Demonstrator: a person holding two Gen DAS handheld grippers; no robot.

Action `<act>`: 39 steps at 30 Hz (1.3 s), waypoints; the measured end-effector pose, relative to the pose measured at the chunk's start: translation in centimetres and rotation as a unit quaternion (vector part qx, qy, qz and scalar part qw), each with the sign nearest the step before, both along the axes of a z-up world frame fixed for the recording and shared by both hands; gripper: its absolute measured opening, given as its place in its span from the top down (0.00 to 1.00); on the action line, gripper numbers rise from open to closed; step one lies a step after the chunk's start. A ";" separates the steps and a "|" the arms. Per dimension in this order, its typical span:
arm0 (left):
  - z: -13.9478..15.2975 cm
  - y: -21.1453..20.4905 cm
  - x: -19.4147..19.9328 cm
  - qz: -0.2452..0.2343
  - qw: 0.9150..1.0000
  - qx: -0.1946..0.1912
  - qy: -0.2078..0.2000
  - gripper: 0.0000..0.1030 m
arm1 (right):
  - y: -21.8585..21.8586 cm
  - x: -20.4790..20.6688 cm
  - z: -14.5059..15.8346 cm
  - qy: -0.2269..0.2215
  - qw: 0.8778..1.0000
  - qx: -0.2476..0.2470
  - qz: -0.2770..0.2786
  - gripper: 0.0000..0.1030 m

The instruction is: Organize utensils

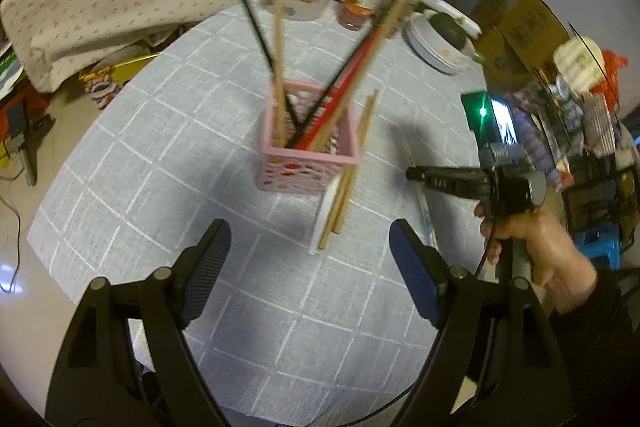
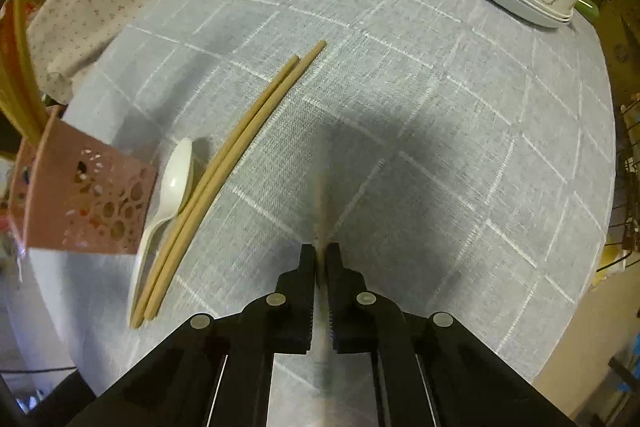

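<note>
Right tongs around blurred chopstick.

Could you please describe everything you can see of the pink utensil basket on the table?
The pink basket is a small square holder, apparently plastic, with a solid rim and walls pierced by round and petal-shaped holes. It stands upright on the grey checked tablecloth. Several chopsticks lean out of it at different angles: black, red and light wooden ones. Beside it lie a white spoon and a wooden chopstick pair; whether the spoon touches its wall is unclear. Neither gripper touches it.
</note>
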State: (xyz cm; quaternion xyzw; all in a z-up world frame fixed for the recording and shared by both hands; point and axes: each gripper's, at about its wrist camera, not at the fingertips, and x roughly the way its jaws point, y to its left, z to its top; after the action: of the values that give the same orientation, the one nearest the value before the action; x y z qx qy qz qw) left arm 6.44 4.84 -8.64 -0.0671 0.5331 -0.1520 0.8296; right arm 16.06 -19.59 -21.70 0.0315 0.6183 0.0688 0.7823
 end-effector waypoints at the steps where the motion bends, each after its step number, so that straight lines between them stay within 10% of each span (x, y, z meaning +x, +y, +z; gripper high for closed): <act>1: 0.1 -0.6 -0.3 -0.010 1.000 -0.001 -0.003 0.22 | -0.4 -0.4 0.6 -0.006 1.000 0.009 0.001 0.95; 14: -2.0 -15.3 0.1 -0.153 0.985 0.081 -0.020 0.62 | -9.5 -3.3 4.7 -0.039 0.997 0.061 -0.026 0.95; 27: -8.0 -20.4 13.0 -0.078 0.982 0.168 0.032 0.73 | -13.6 -2.7 3.5 -0.027 0.992 0.109 -0.053 0.95; 39: -10.7 -20.6 16.4 -0.054 0.980 0.176 0.071 0.83 | -13.8 -2.2 2.8 -0.019 0.992 0.109 -0.056 0.95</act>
State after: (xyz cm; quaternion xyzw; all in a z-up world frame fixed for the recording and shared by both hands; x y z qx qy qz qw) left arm 22.87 -15.79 -19.36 0.0984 0.6117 -0.0952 0.7792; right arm 13.89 -33.36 -18.94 0.1503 0.5893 0.0923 0.7884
